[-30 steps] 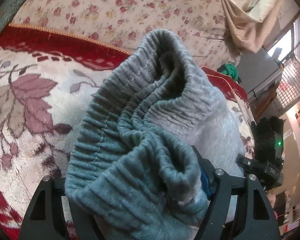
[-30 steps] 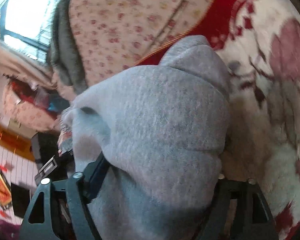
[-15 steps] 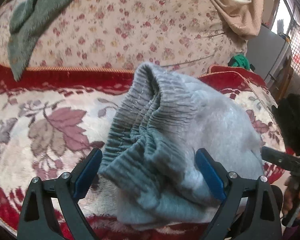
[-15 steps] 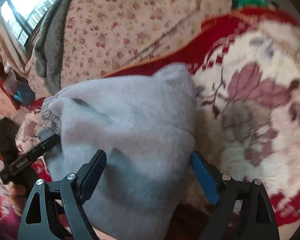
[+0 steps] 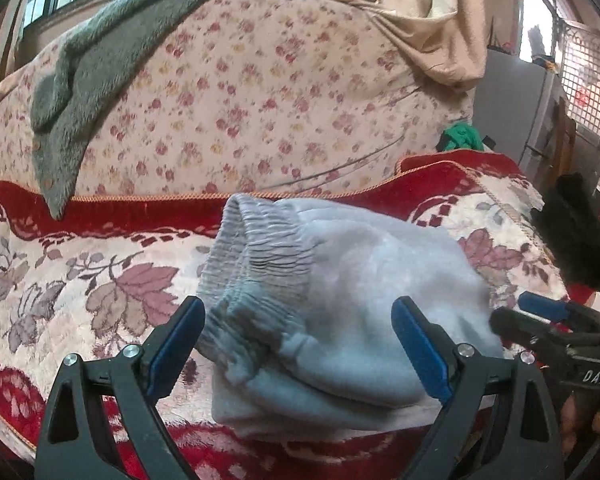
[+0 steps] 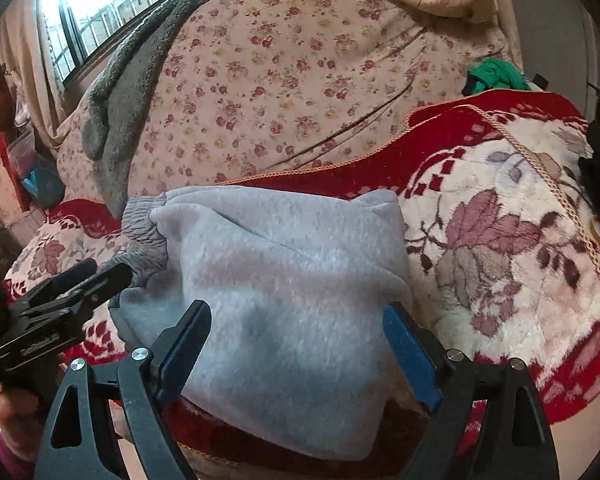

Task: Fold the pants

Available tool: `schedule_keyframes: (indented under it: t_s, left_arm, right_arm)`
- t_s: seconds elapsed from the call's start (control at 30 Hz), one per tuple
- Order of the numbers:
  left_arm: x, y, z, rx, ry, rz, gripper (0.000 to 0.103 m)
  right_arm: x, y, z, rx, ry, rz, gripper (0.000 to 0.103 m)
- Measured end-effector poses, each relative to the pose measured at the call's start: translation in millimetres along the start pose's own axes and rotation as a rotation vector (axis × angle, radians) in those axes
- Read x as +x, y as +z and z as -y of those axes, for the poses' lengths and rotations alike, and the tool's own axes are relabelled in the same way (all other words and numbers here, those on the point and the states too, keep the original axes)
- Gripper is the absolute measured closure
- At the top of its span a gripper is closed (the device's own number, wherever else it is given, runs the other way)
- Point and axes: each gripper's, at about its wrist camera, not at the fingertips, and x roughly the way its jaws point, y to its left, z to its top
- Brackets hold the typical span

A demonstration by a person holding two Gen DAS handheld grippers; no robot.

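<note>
Fleecy grey pants (image 5: 340, 280) folded, ribbed waistband (image 5: 256, 252), plush floral blanket (image 5: 100, 280).

A red-bordered leaf-patterned blanket (image 5: 112, 280) covers the bed; behind its far edge, a flowered quilt (image 5: 260, 100) carries a grey towel (image 5: 100, 56); green cloth (image 5: 460, 136) at the far right corner.

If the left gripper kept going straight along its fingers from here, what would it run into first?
Most likely the folded gray pants: the bundle lies right between the open left gripper fingers, ribbed waistband nearest. Beyond it is the floral blanket. Depth is hard to judge.
</note>
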Motion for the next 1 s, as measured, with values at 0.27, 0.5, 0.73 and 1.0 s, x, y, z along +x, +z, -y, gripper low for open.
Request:
schedule_keyframes:
  t_s: [0.27, 0.5, 0.73, 1.0]
  left_arm:
    - [-15, 2, 16, 0.035, 0.010, 0.036, 0.009]
    - [-17, 6, 28, 0.056, 0.003, 0.042, 0.009]
    - [-13, 5, 36, 0.079, 0.003, 0.038, 0.009]
    - [-10, 3, 40, 0.100, 0.005, 0.027, 0.009]
  right_arm:
    - [-13, -3, -6, -0.018, -0.010, 0.023, 0.011]
    - [-21, -1, -5, -0.012, -0.014, 0.034, 0.010]
    - [-22, 1, -2, 0.002, -0.012, 0.034, 0.010]
    - [-18, -1, 0, 0.005, -0.009, 0.020, 0.009]
